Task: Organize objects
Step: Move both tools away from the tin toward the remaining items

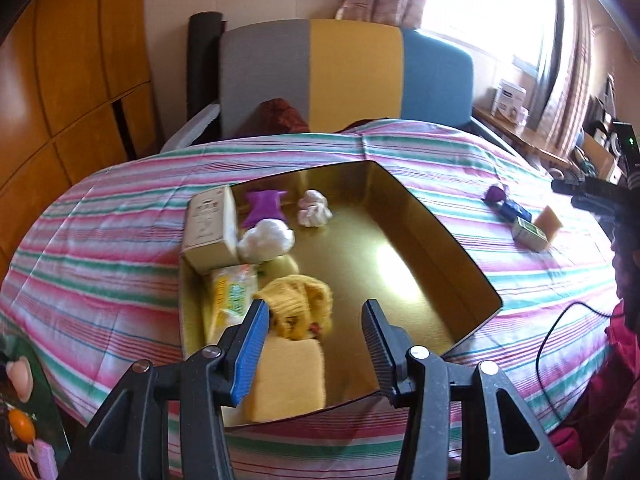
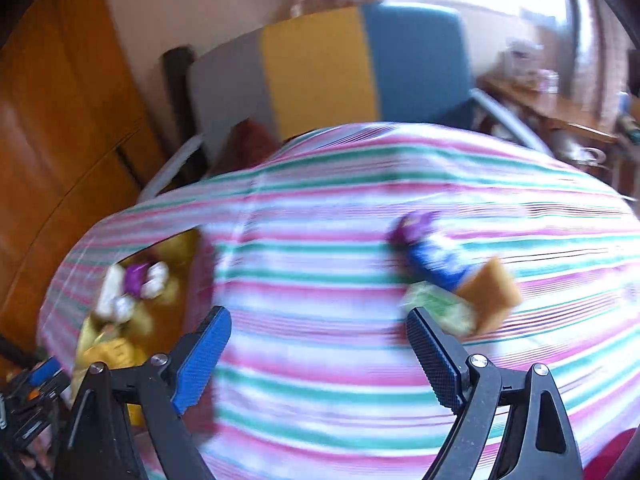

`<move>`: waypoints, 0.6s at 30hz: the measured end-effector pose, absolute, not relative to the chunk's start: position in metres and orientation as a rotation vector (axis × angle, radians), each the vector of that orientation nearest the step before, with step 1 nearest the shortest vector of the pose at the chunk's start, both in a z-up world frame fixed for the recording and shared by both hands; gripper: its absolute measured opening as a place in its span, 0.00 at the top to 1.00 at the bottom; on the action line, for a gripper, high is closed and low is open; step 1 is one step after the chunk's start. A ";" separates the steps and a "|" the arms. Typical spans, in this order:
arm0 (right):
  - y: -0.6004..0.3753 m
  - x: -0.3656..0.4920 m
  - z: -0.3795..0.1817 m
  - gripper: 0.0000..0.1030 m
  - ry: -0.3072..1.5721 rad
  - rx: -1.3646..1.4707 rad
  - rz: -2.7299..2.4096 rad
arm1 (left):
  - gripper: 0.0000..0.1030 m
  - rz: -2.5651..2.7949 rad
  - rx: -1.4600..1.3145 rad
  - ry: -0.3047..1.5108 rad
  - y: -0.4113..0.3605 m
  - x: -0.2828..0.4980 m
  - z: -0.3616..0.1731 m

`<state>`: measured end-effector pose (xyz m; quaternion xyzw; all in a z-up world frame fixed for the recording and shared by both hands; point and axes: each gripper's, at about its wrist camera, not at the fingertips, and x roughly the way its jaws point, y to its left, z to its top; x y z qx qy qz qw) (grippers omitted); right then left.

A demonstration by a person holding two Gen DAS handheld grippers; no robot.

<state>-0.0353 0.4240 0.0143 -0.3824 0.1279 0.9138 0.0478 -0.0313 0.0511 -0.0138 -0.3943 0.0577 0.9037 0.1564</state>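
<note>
An open gold box (image 1: 440,232) lies on a striped bed cover (image 1: 120,248). It holds a cardboard carton (image 1: 208,228), a purple piece (image 1: 264,208), white lumps (image 1: 266,242), a yellow-green packet (image 1: 232,292), yellow yarn (image 1: 296,300) and a yellow sponge (image 1: 288,376). My left gripper (image 1: 316,312) hovers open over the box's near end, with nothing between its pads. My right gripper (image 2: 318,320) stands wide open over bare cover. Just right of it lie a purple item (image 2: 412,226), a blue packet (image 2: 438,264), a green carton (image 2: 436,304) and a tan sponge (image 2: 490,292). The right wrist view is blurred.
A grey, yellow and blue headboard (image 1: 352,72) stands behind the bed, with wooden cupboards (image 1: 72,80) at the left. A cluttered shelf (image 1: 520,120) runs under the window. A person's red sleeve (image 1: 612,380) and a black cable (image 1: 560,328) are at the right.
</note>
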 end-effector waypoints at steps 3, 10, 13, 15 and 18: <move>0.463 -0.028 0.011 0.12 0.380 -1.043 2.701 | 0.53 2.564 -1.120 0.208 0.068 -0.030 -0.013; 0.550 -0.009 -0.019 0.11 0.723 -0.907 2.436 | 0.53 2.500 -1.123 0.282 0.109 -0.031 -0.015; 0.566 -0.004 -0.024 0.10 0.804 -0.910 2.375 | 0.53 2.463 -1.124 0.300 0.129 -0.032 -0.017; 0.576 -0.003 -0.030 0.10 0.891 -0.918 2.353 | 0.53 2.442 -1.118 0.316 0.142 -0.032 -0.018; 0.581 0.000 -0.033 0.10 0.937 -0.913 2.320 | 0.53 2.401 -1.112 0.324 0.160 -0.031 -0.018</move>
